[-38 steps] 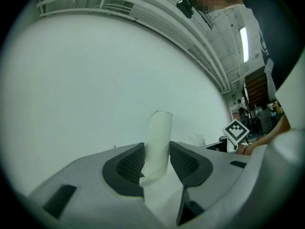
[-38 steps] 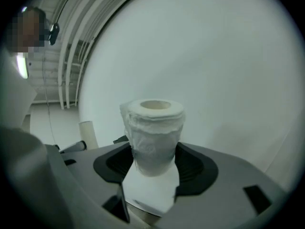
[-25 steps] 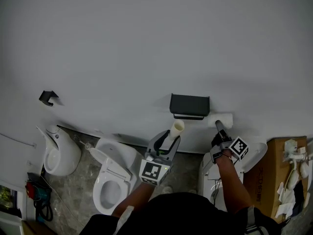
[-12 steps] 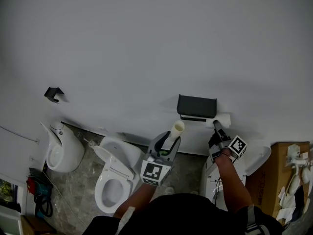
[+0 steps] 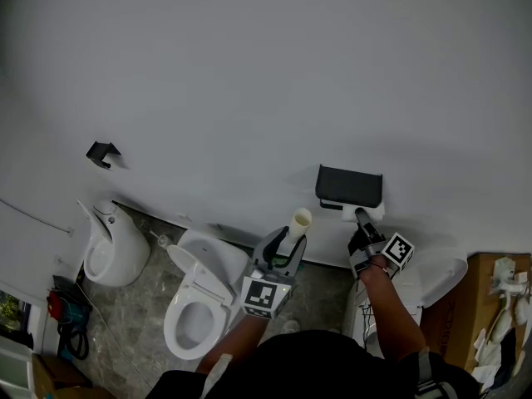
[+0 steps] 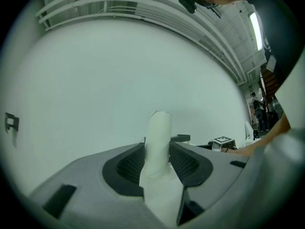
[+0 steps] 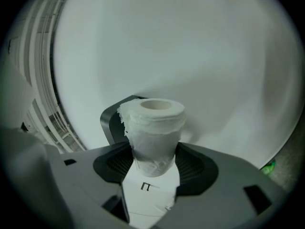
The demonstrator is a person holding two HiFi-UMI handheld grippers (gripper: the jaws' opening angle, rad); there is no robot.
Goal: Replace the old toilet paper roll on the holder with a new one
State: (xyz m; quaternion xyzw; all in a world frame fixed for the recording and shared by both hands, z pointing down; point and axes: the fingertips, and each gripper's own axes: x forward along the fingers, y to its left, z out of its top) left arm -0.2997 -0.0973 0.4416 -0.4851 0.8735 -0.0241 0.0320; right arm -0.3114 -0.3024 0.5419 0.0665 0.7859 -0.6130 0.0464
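The swap is at its midpoint. The left tool [image 5: 288, 239] is clenched on the bare cardboard core [image 5: 299, 219], held upright at the holder's [image 5: 349, 186] seven o'clock, apart from it. The right tool [image 5: 362, 217] grasps the new roll [image 7: 151, 130] just under the holder, at its six o'clock. The next move likely calls for lining the roll's hollow up with the holder's bar and sliding it on.

A washroom: a toilet [image 5: 196, 307], a urinal [image 5: 110, 249] and a black paper holder [image 5: 349, 185] along a white wall [image 5: 249, 73].
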